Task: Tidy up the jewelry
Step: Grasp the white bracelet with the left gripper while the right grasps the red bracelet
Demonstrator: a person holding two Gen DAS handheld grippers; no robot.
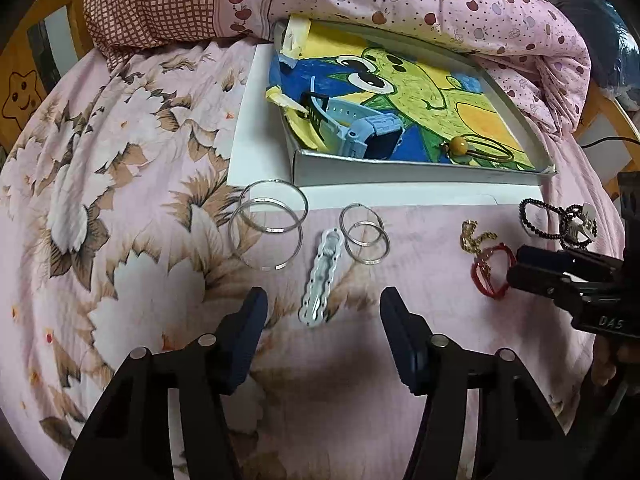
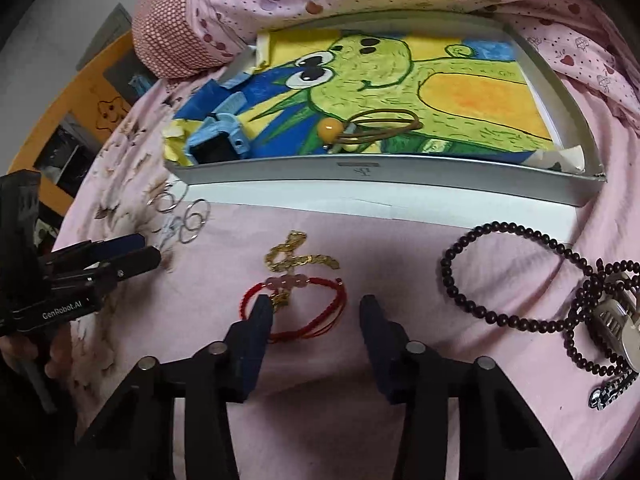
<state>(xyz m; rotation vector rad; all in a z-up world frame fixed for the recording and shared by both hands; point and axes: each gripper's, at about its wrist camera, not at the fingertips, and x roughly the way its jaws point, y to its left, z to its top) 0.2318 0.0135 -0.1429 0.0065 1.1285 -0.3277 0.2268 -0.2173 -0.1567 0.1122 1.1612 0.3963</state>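
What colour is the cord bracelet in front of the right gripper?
Red cord bracelet, with pink beads; clearest in the right wrist view.

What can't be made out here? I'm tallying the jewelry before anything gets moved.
- Blue watch: left wrist view, its face sits behind the box wall.
- Red string bracelet: right wrist view, its left end lies behind the right gripper.
- Silver rings: right wrist view, small and blurred; count unclear.
- Dark bead strand: right wrist view, tangled with a metal clip at the frame edge.
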